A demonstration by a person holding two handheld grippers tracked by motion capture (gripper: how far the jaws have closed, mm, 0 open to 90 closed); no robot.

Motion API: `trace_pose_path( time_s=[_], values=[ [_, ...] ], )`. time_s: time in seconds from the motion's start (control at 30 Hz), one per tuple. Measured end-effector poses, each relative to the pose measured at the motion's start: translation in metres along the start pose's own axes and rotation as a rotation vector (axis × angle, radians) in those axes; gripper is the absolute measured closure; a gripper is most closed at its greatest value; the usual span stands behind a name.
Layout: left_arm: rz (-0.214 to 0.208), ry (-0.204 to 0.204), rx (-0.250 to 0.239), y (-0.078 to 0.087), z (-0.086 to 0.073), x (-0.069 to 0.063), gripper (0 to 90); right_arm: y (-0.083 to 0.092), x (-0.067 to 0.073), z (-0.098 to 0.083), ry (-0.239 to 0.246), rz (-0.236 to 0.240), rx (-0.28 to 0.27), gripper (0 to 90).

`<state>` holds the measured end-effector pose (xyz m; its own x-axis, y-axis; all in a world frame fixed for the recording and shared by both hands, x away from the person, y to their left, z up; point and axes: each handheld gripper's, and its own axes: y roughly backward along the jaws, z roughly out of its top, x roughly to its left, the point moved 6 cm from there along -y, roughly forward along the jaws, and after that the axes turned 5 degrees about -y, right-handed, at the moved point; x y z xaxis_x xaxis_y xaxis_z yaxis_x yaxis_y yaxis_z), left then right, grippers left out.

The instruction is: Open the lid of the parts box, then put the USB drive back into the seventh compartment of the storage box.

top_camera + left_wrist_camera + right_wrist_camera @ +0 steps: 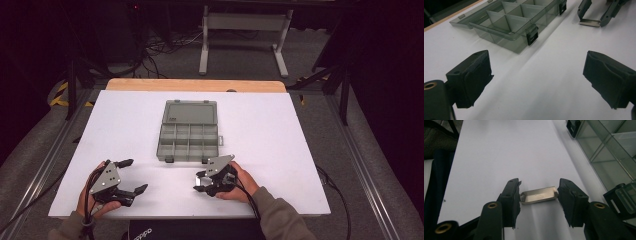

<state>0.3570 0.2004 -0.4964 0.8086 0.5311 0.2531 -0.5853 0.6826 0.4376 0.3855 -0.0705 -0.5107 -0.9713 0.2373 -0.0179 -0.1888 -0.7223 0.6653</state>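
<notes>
Open organizer box (188, 131) lies beyond right hand-held gripper (539, 196) clamping metal plate (538, 195).

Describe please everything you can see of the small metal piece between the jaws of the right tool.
The small metal piece is a flat, silvery, oblong plate with clipped corners and a dull shine. It is clamped by its two short ends between the jaws of the right tool, lying level just above the white table. Whether it touches the table cannot be told. From the left gripper view it shows as a thin pale strip near the open compartment box, apart from it.
</notes>
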Motion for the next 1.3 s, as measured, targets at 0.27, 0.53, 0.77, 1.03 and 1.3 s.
trace_pose_path(
  time_s=[0.27, 0.53, 0.77, 1.03, 1.3],
  values=[
    [-0.001, 0.008, -0.007, 0.001, -0.001, 0.001, 8.6, 0.000, 0.000, 0.004, 0.002, -0.023, -0.021, 52.8],
    [-0.003, 0.006, -0.005, 0.001, -0.002, 0.000, 8.7, -0.001, 0.002, 0.006, 0.007, -0.030, -0.030, 52.8],
    [-0.006, -0.003, -0.002, 0.000, -0.001, -0.001, 8.6, -0.002, 0.002, 0.006, 0.012, -0.040, -0.031, 52.8],
    [-0.002, -0.003, 0.003, 0.002, -0.002, 0.000, 8.6, 0.005, -0.003, 0.010, 0.010, -0.073, -0.061, 52.8],
    [-0.002, -0.006, -0.001, 0.004, -0.001, 0.000, 8.6, 0.009, -0.005, 0.013, 0.007, -0.107, -0.085, 52.8]
  ],
)
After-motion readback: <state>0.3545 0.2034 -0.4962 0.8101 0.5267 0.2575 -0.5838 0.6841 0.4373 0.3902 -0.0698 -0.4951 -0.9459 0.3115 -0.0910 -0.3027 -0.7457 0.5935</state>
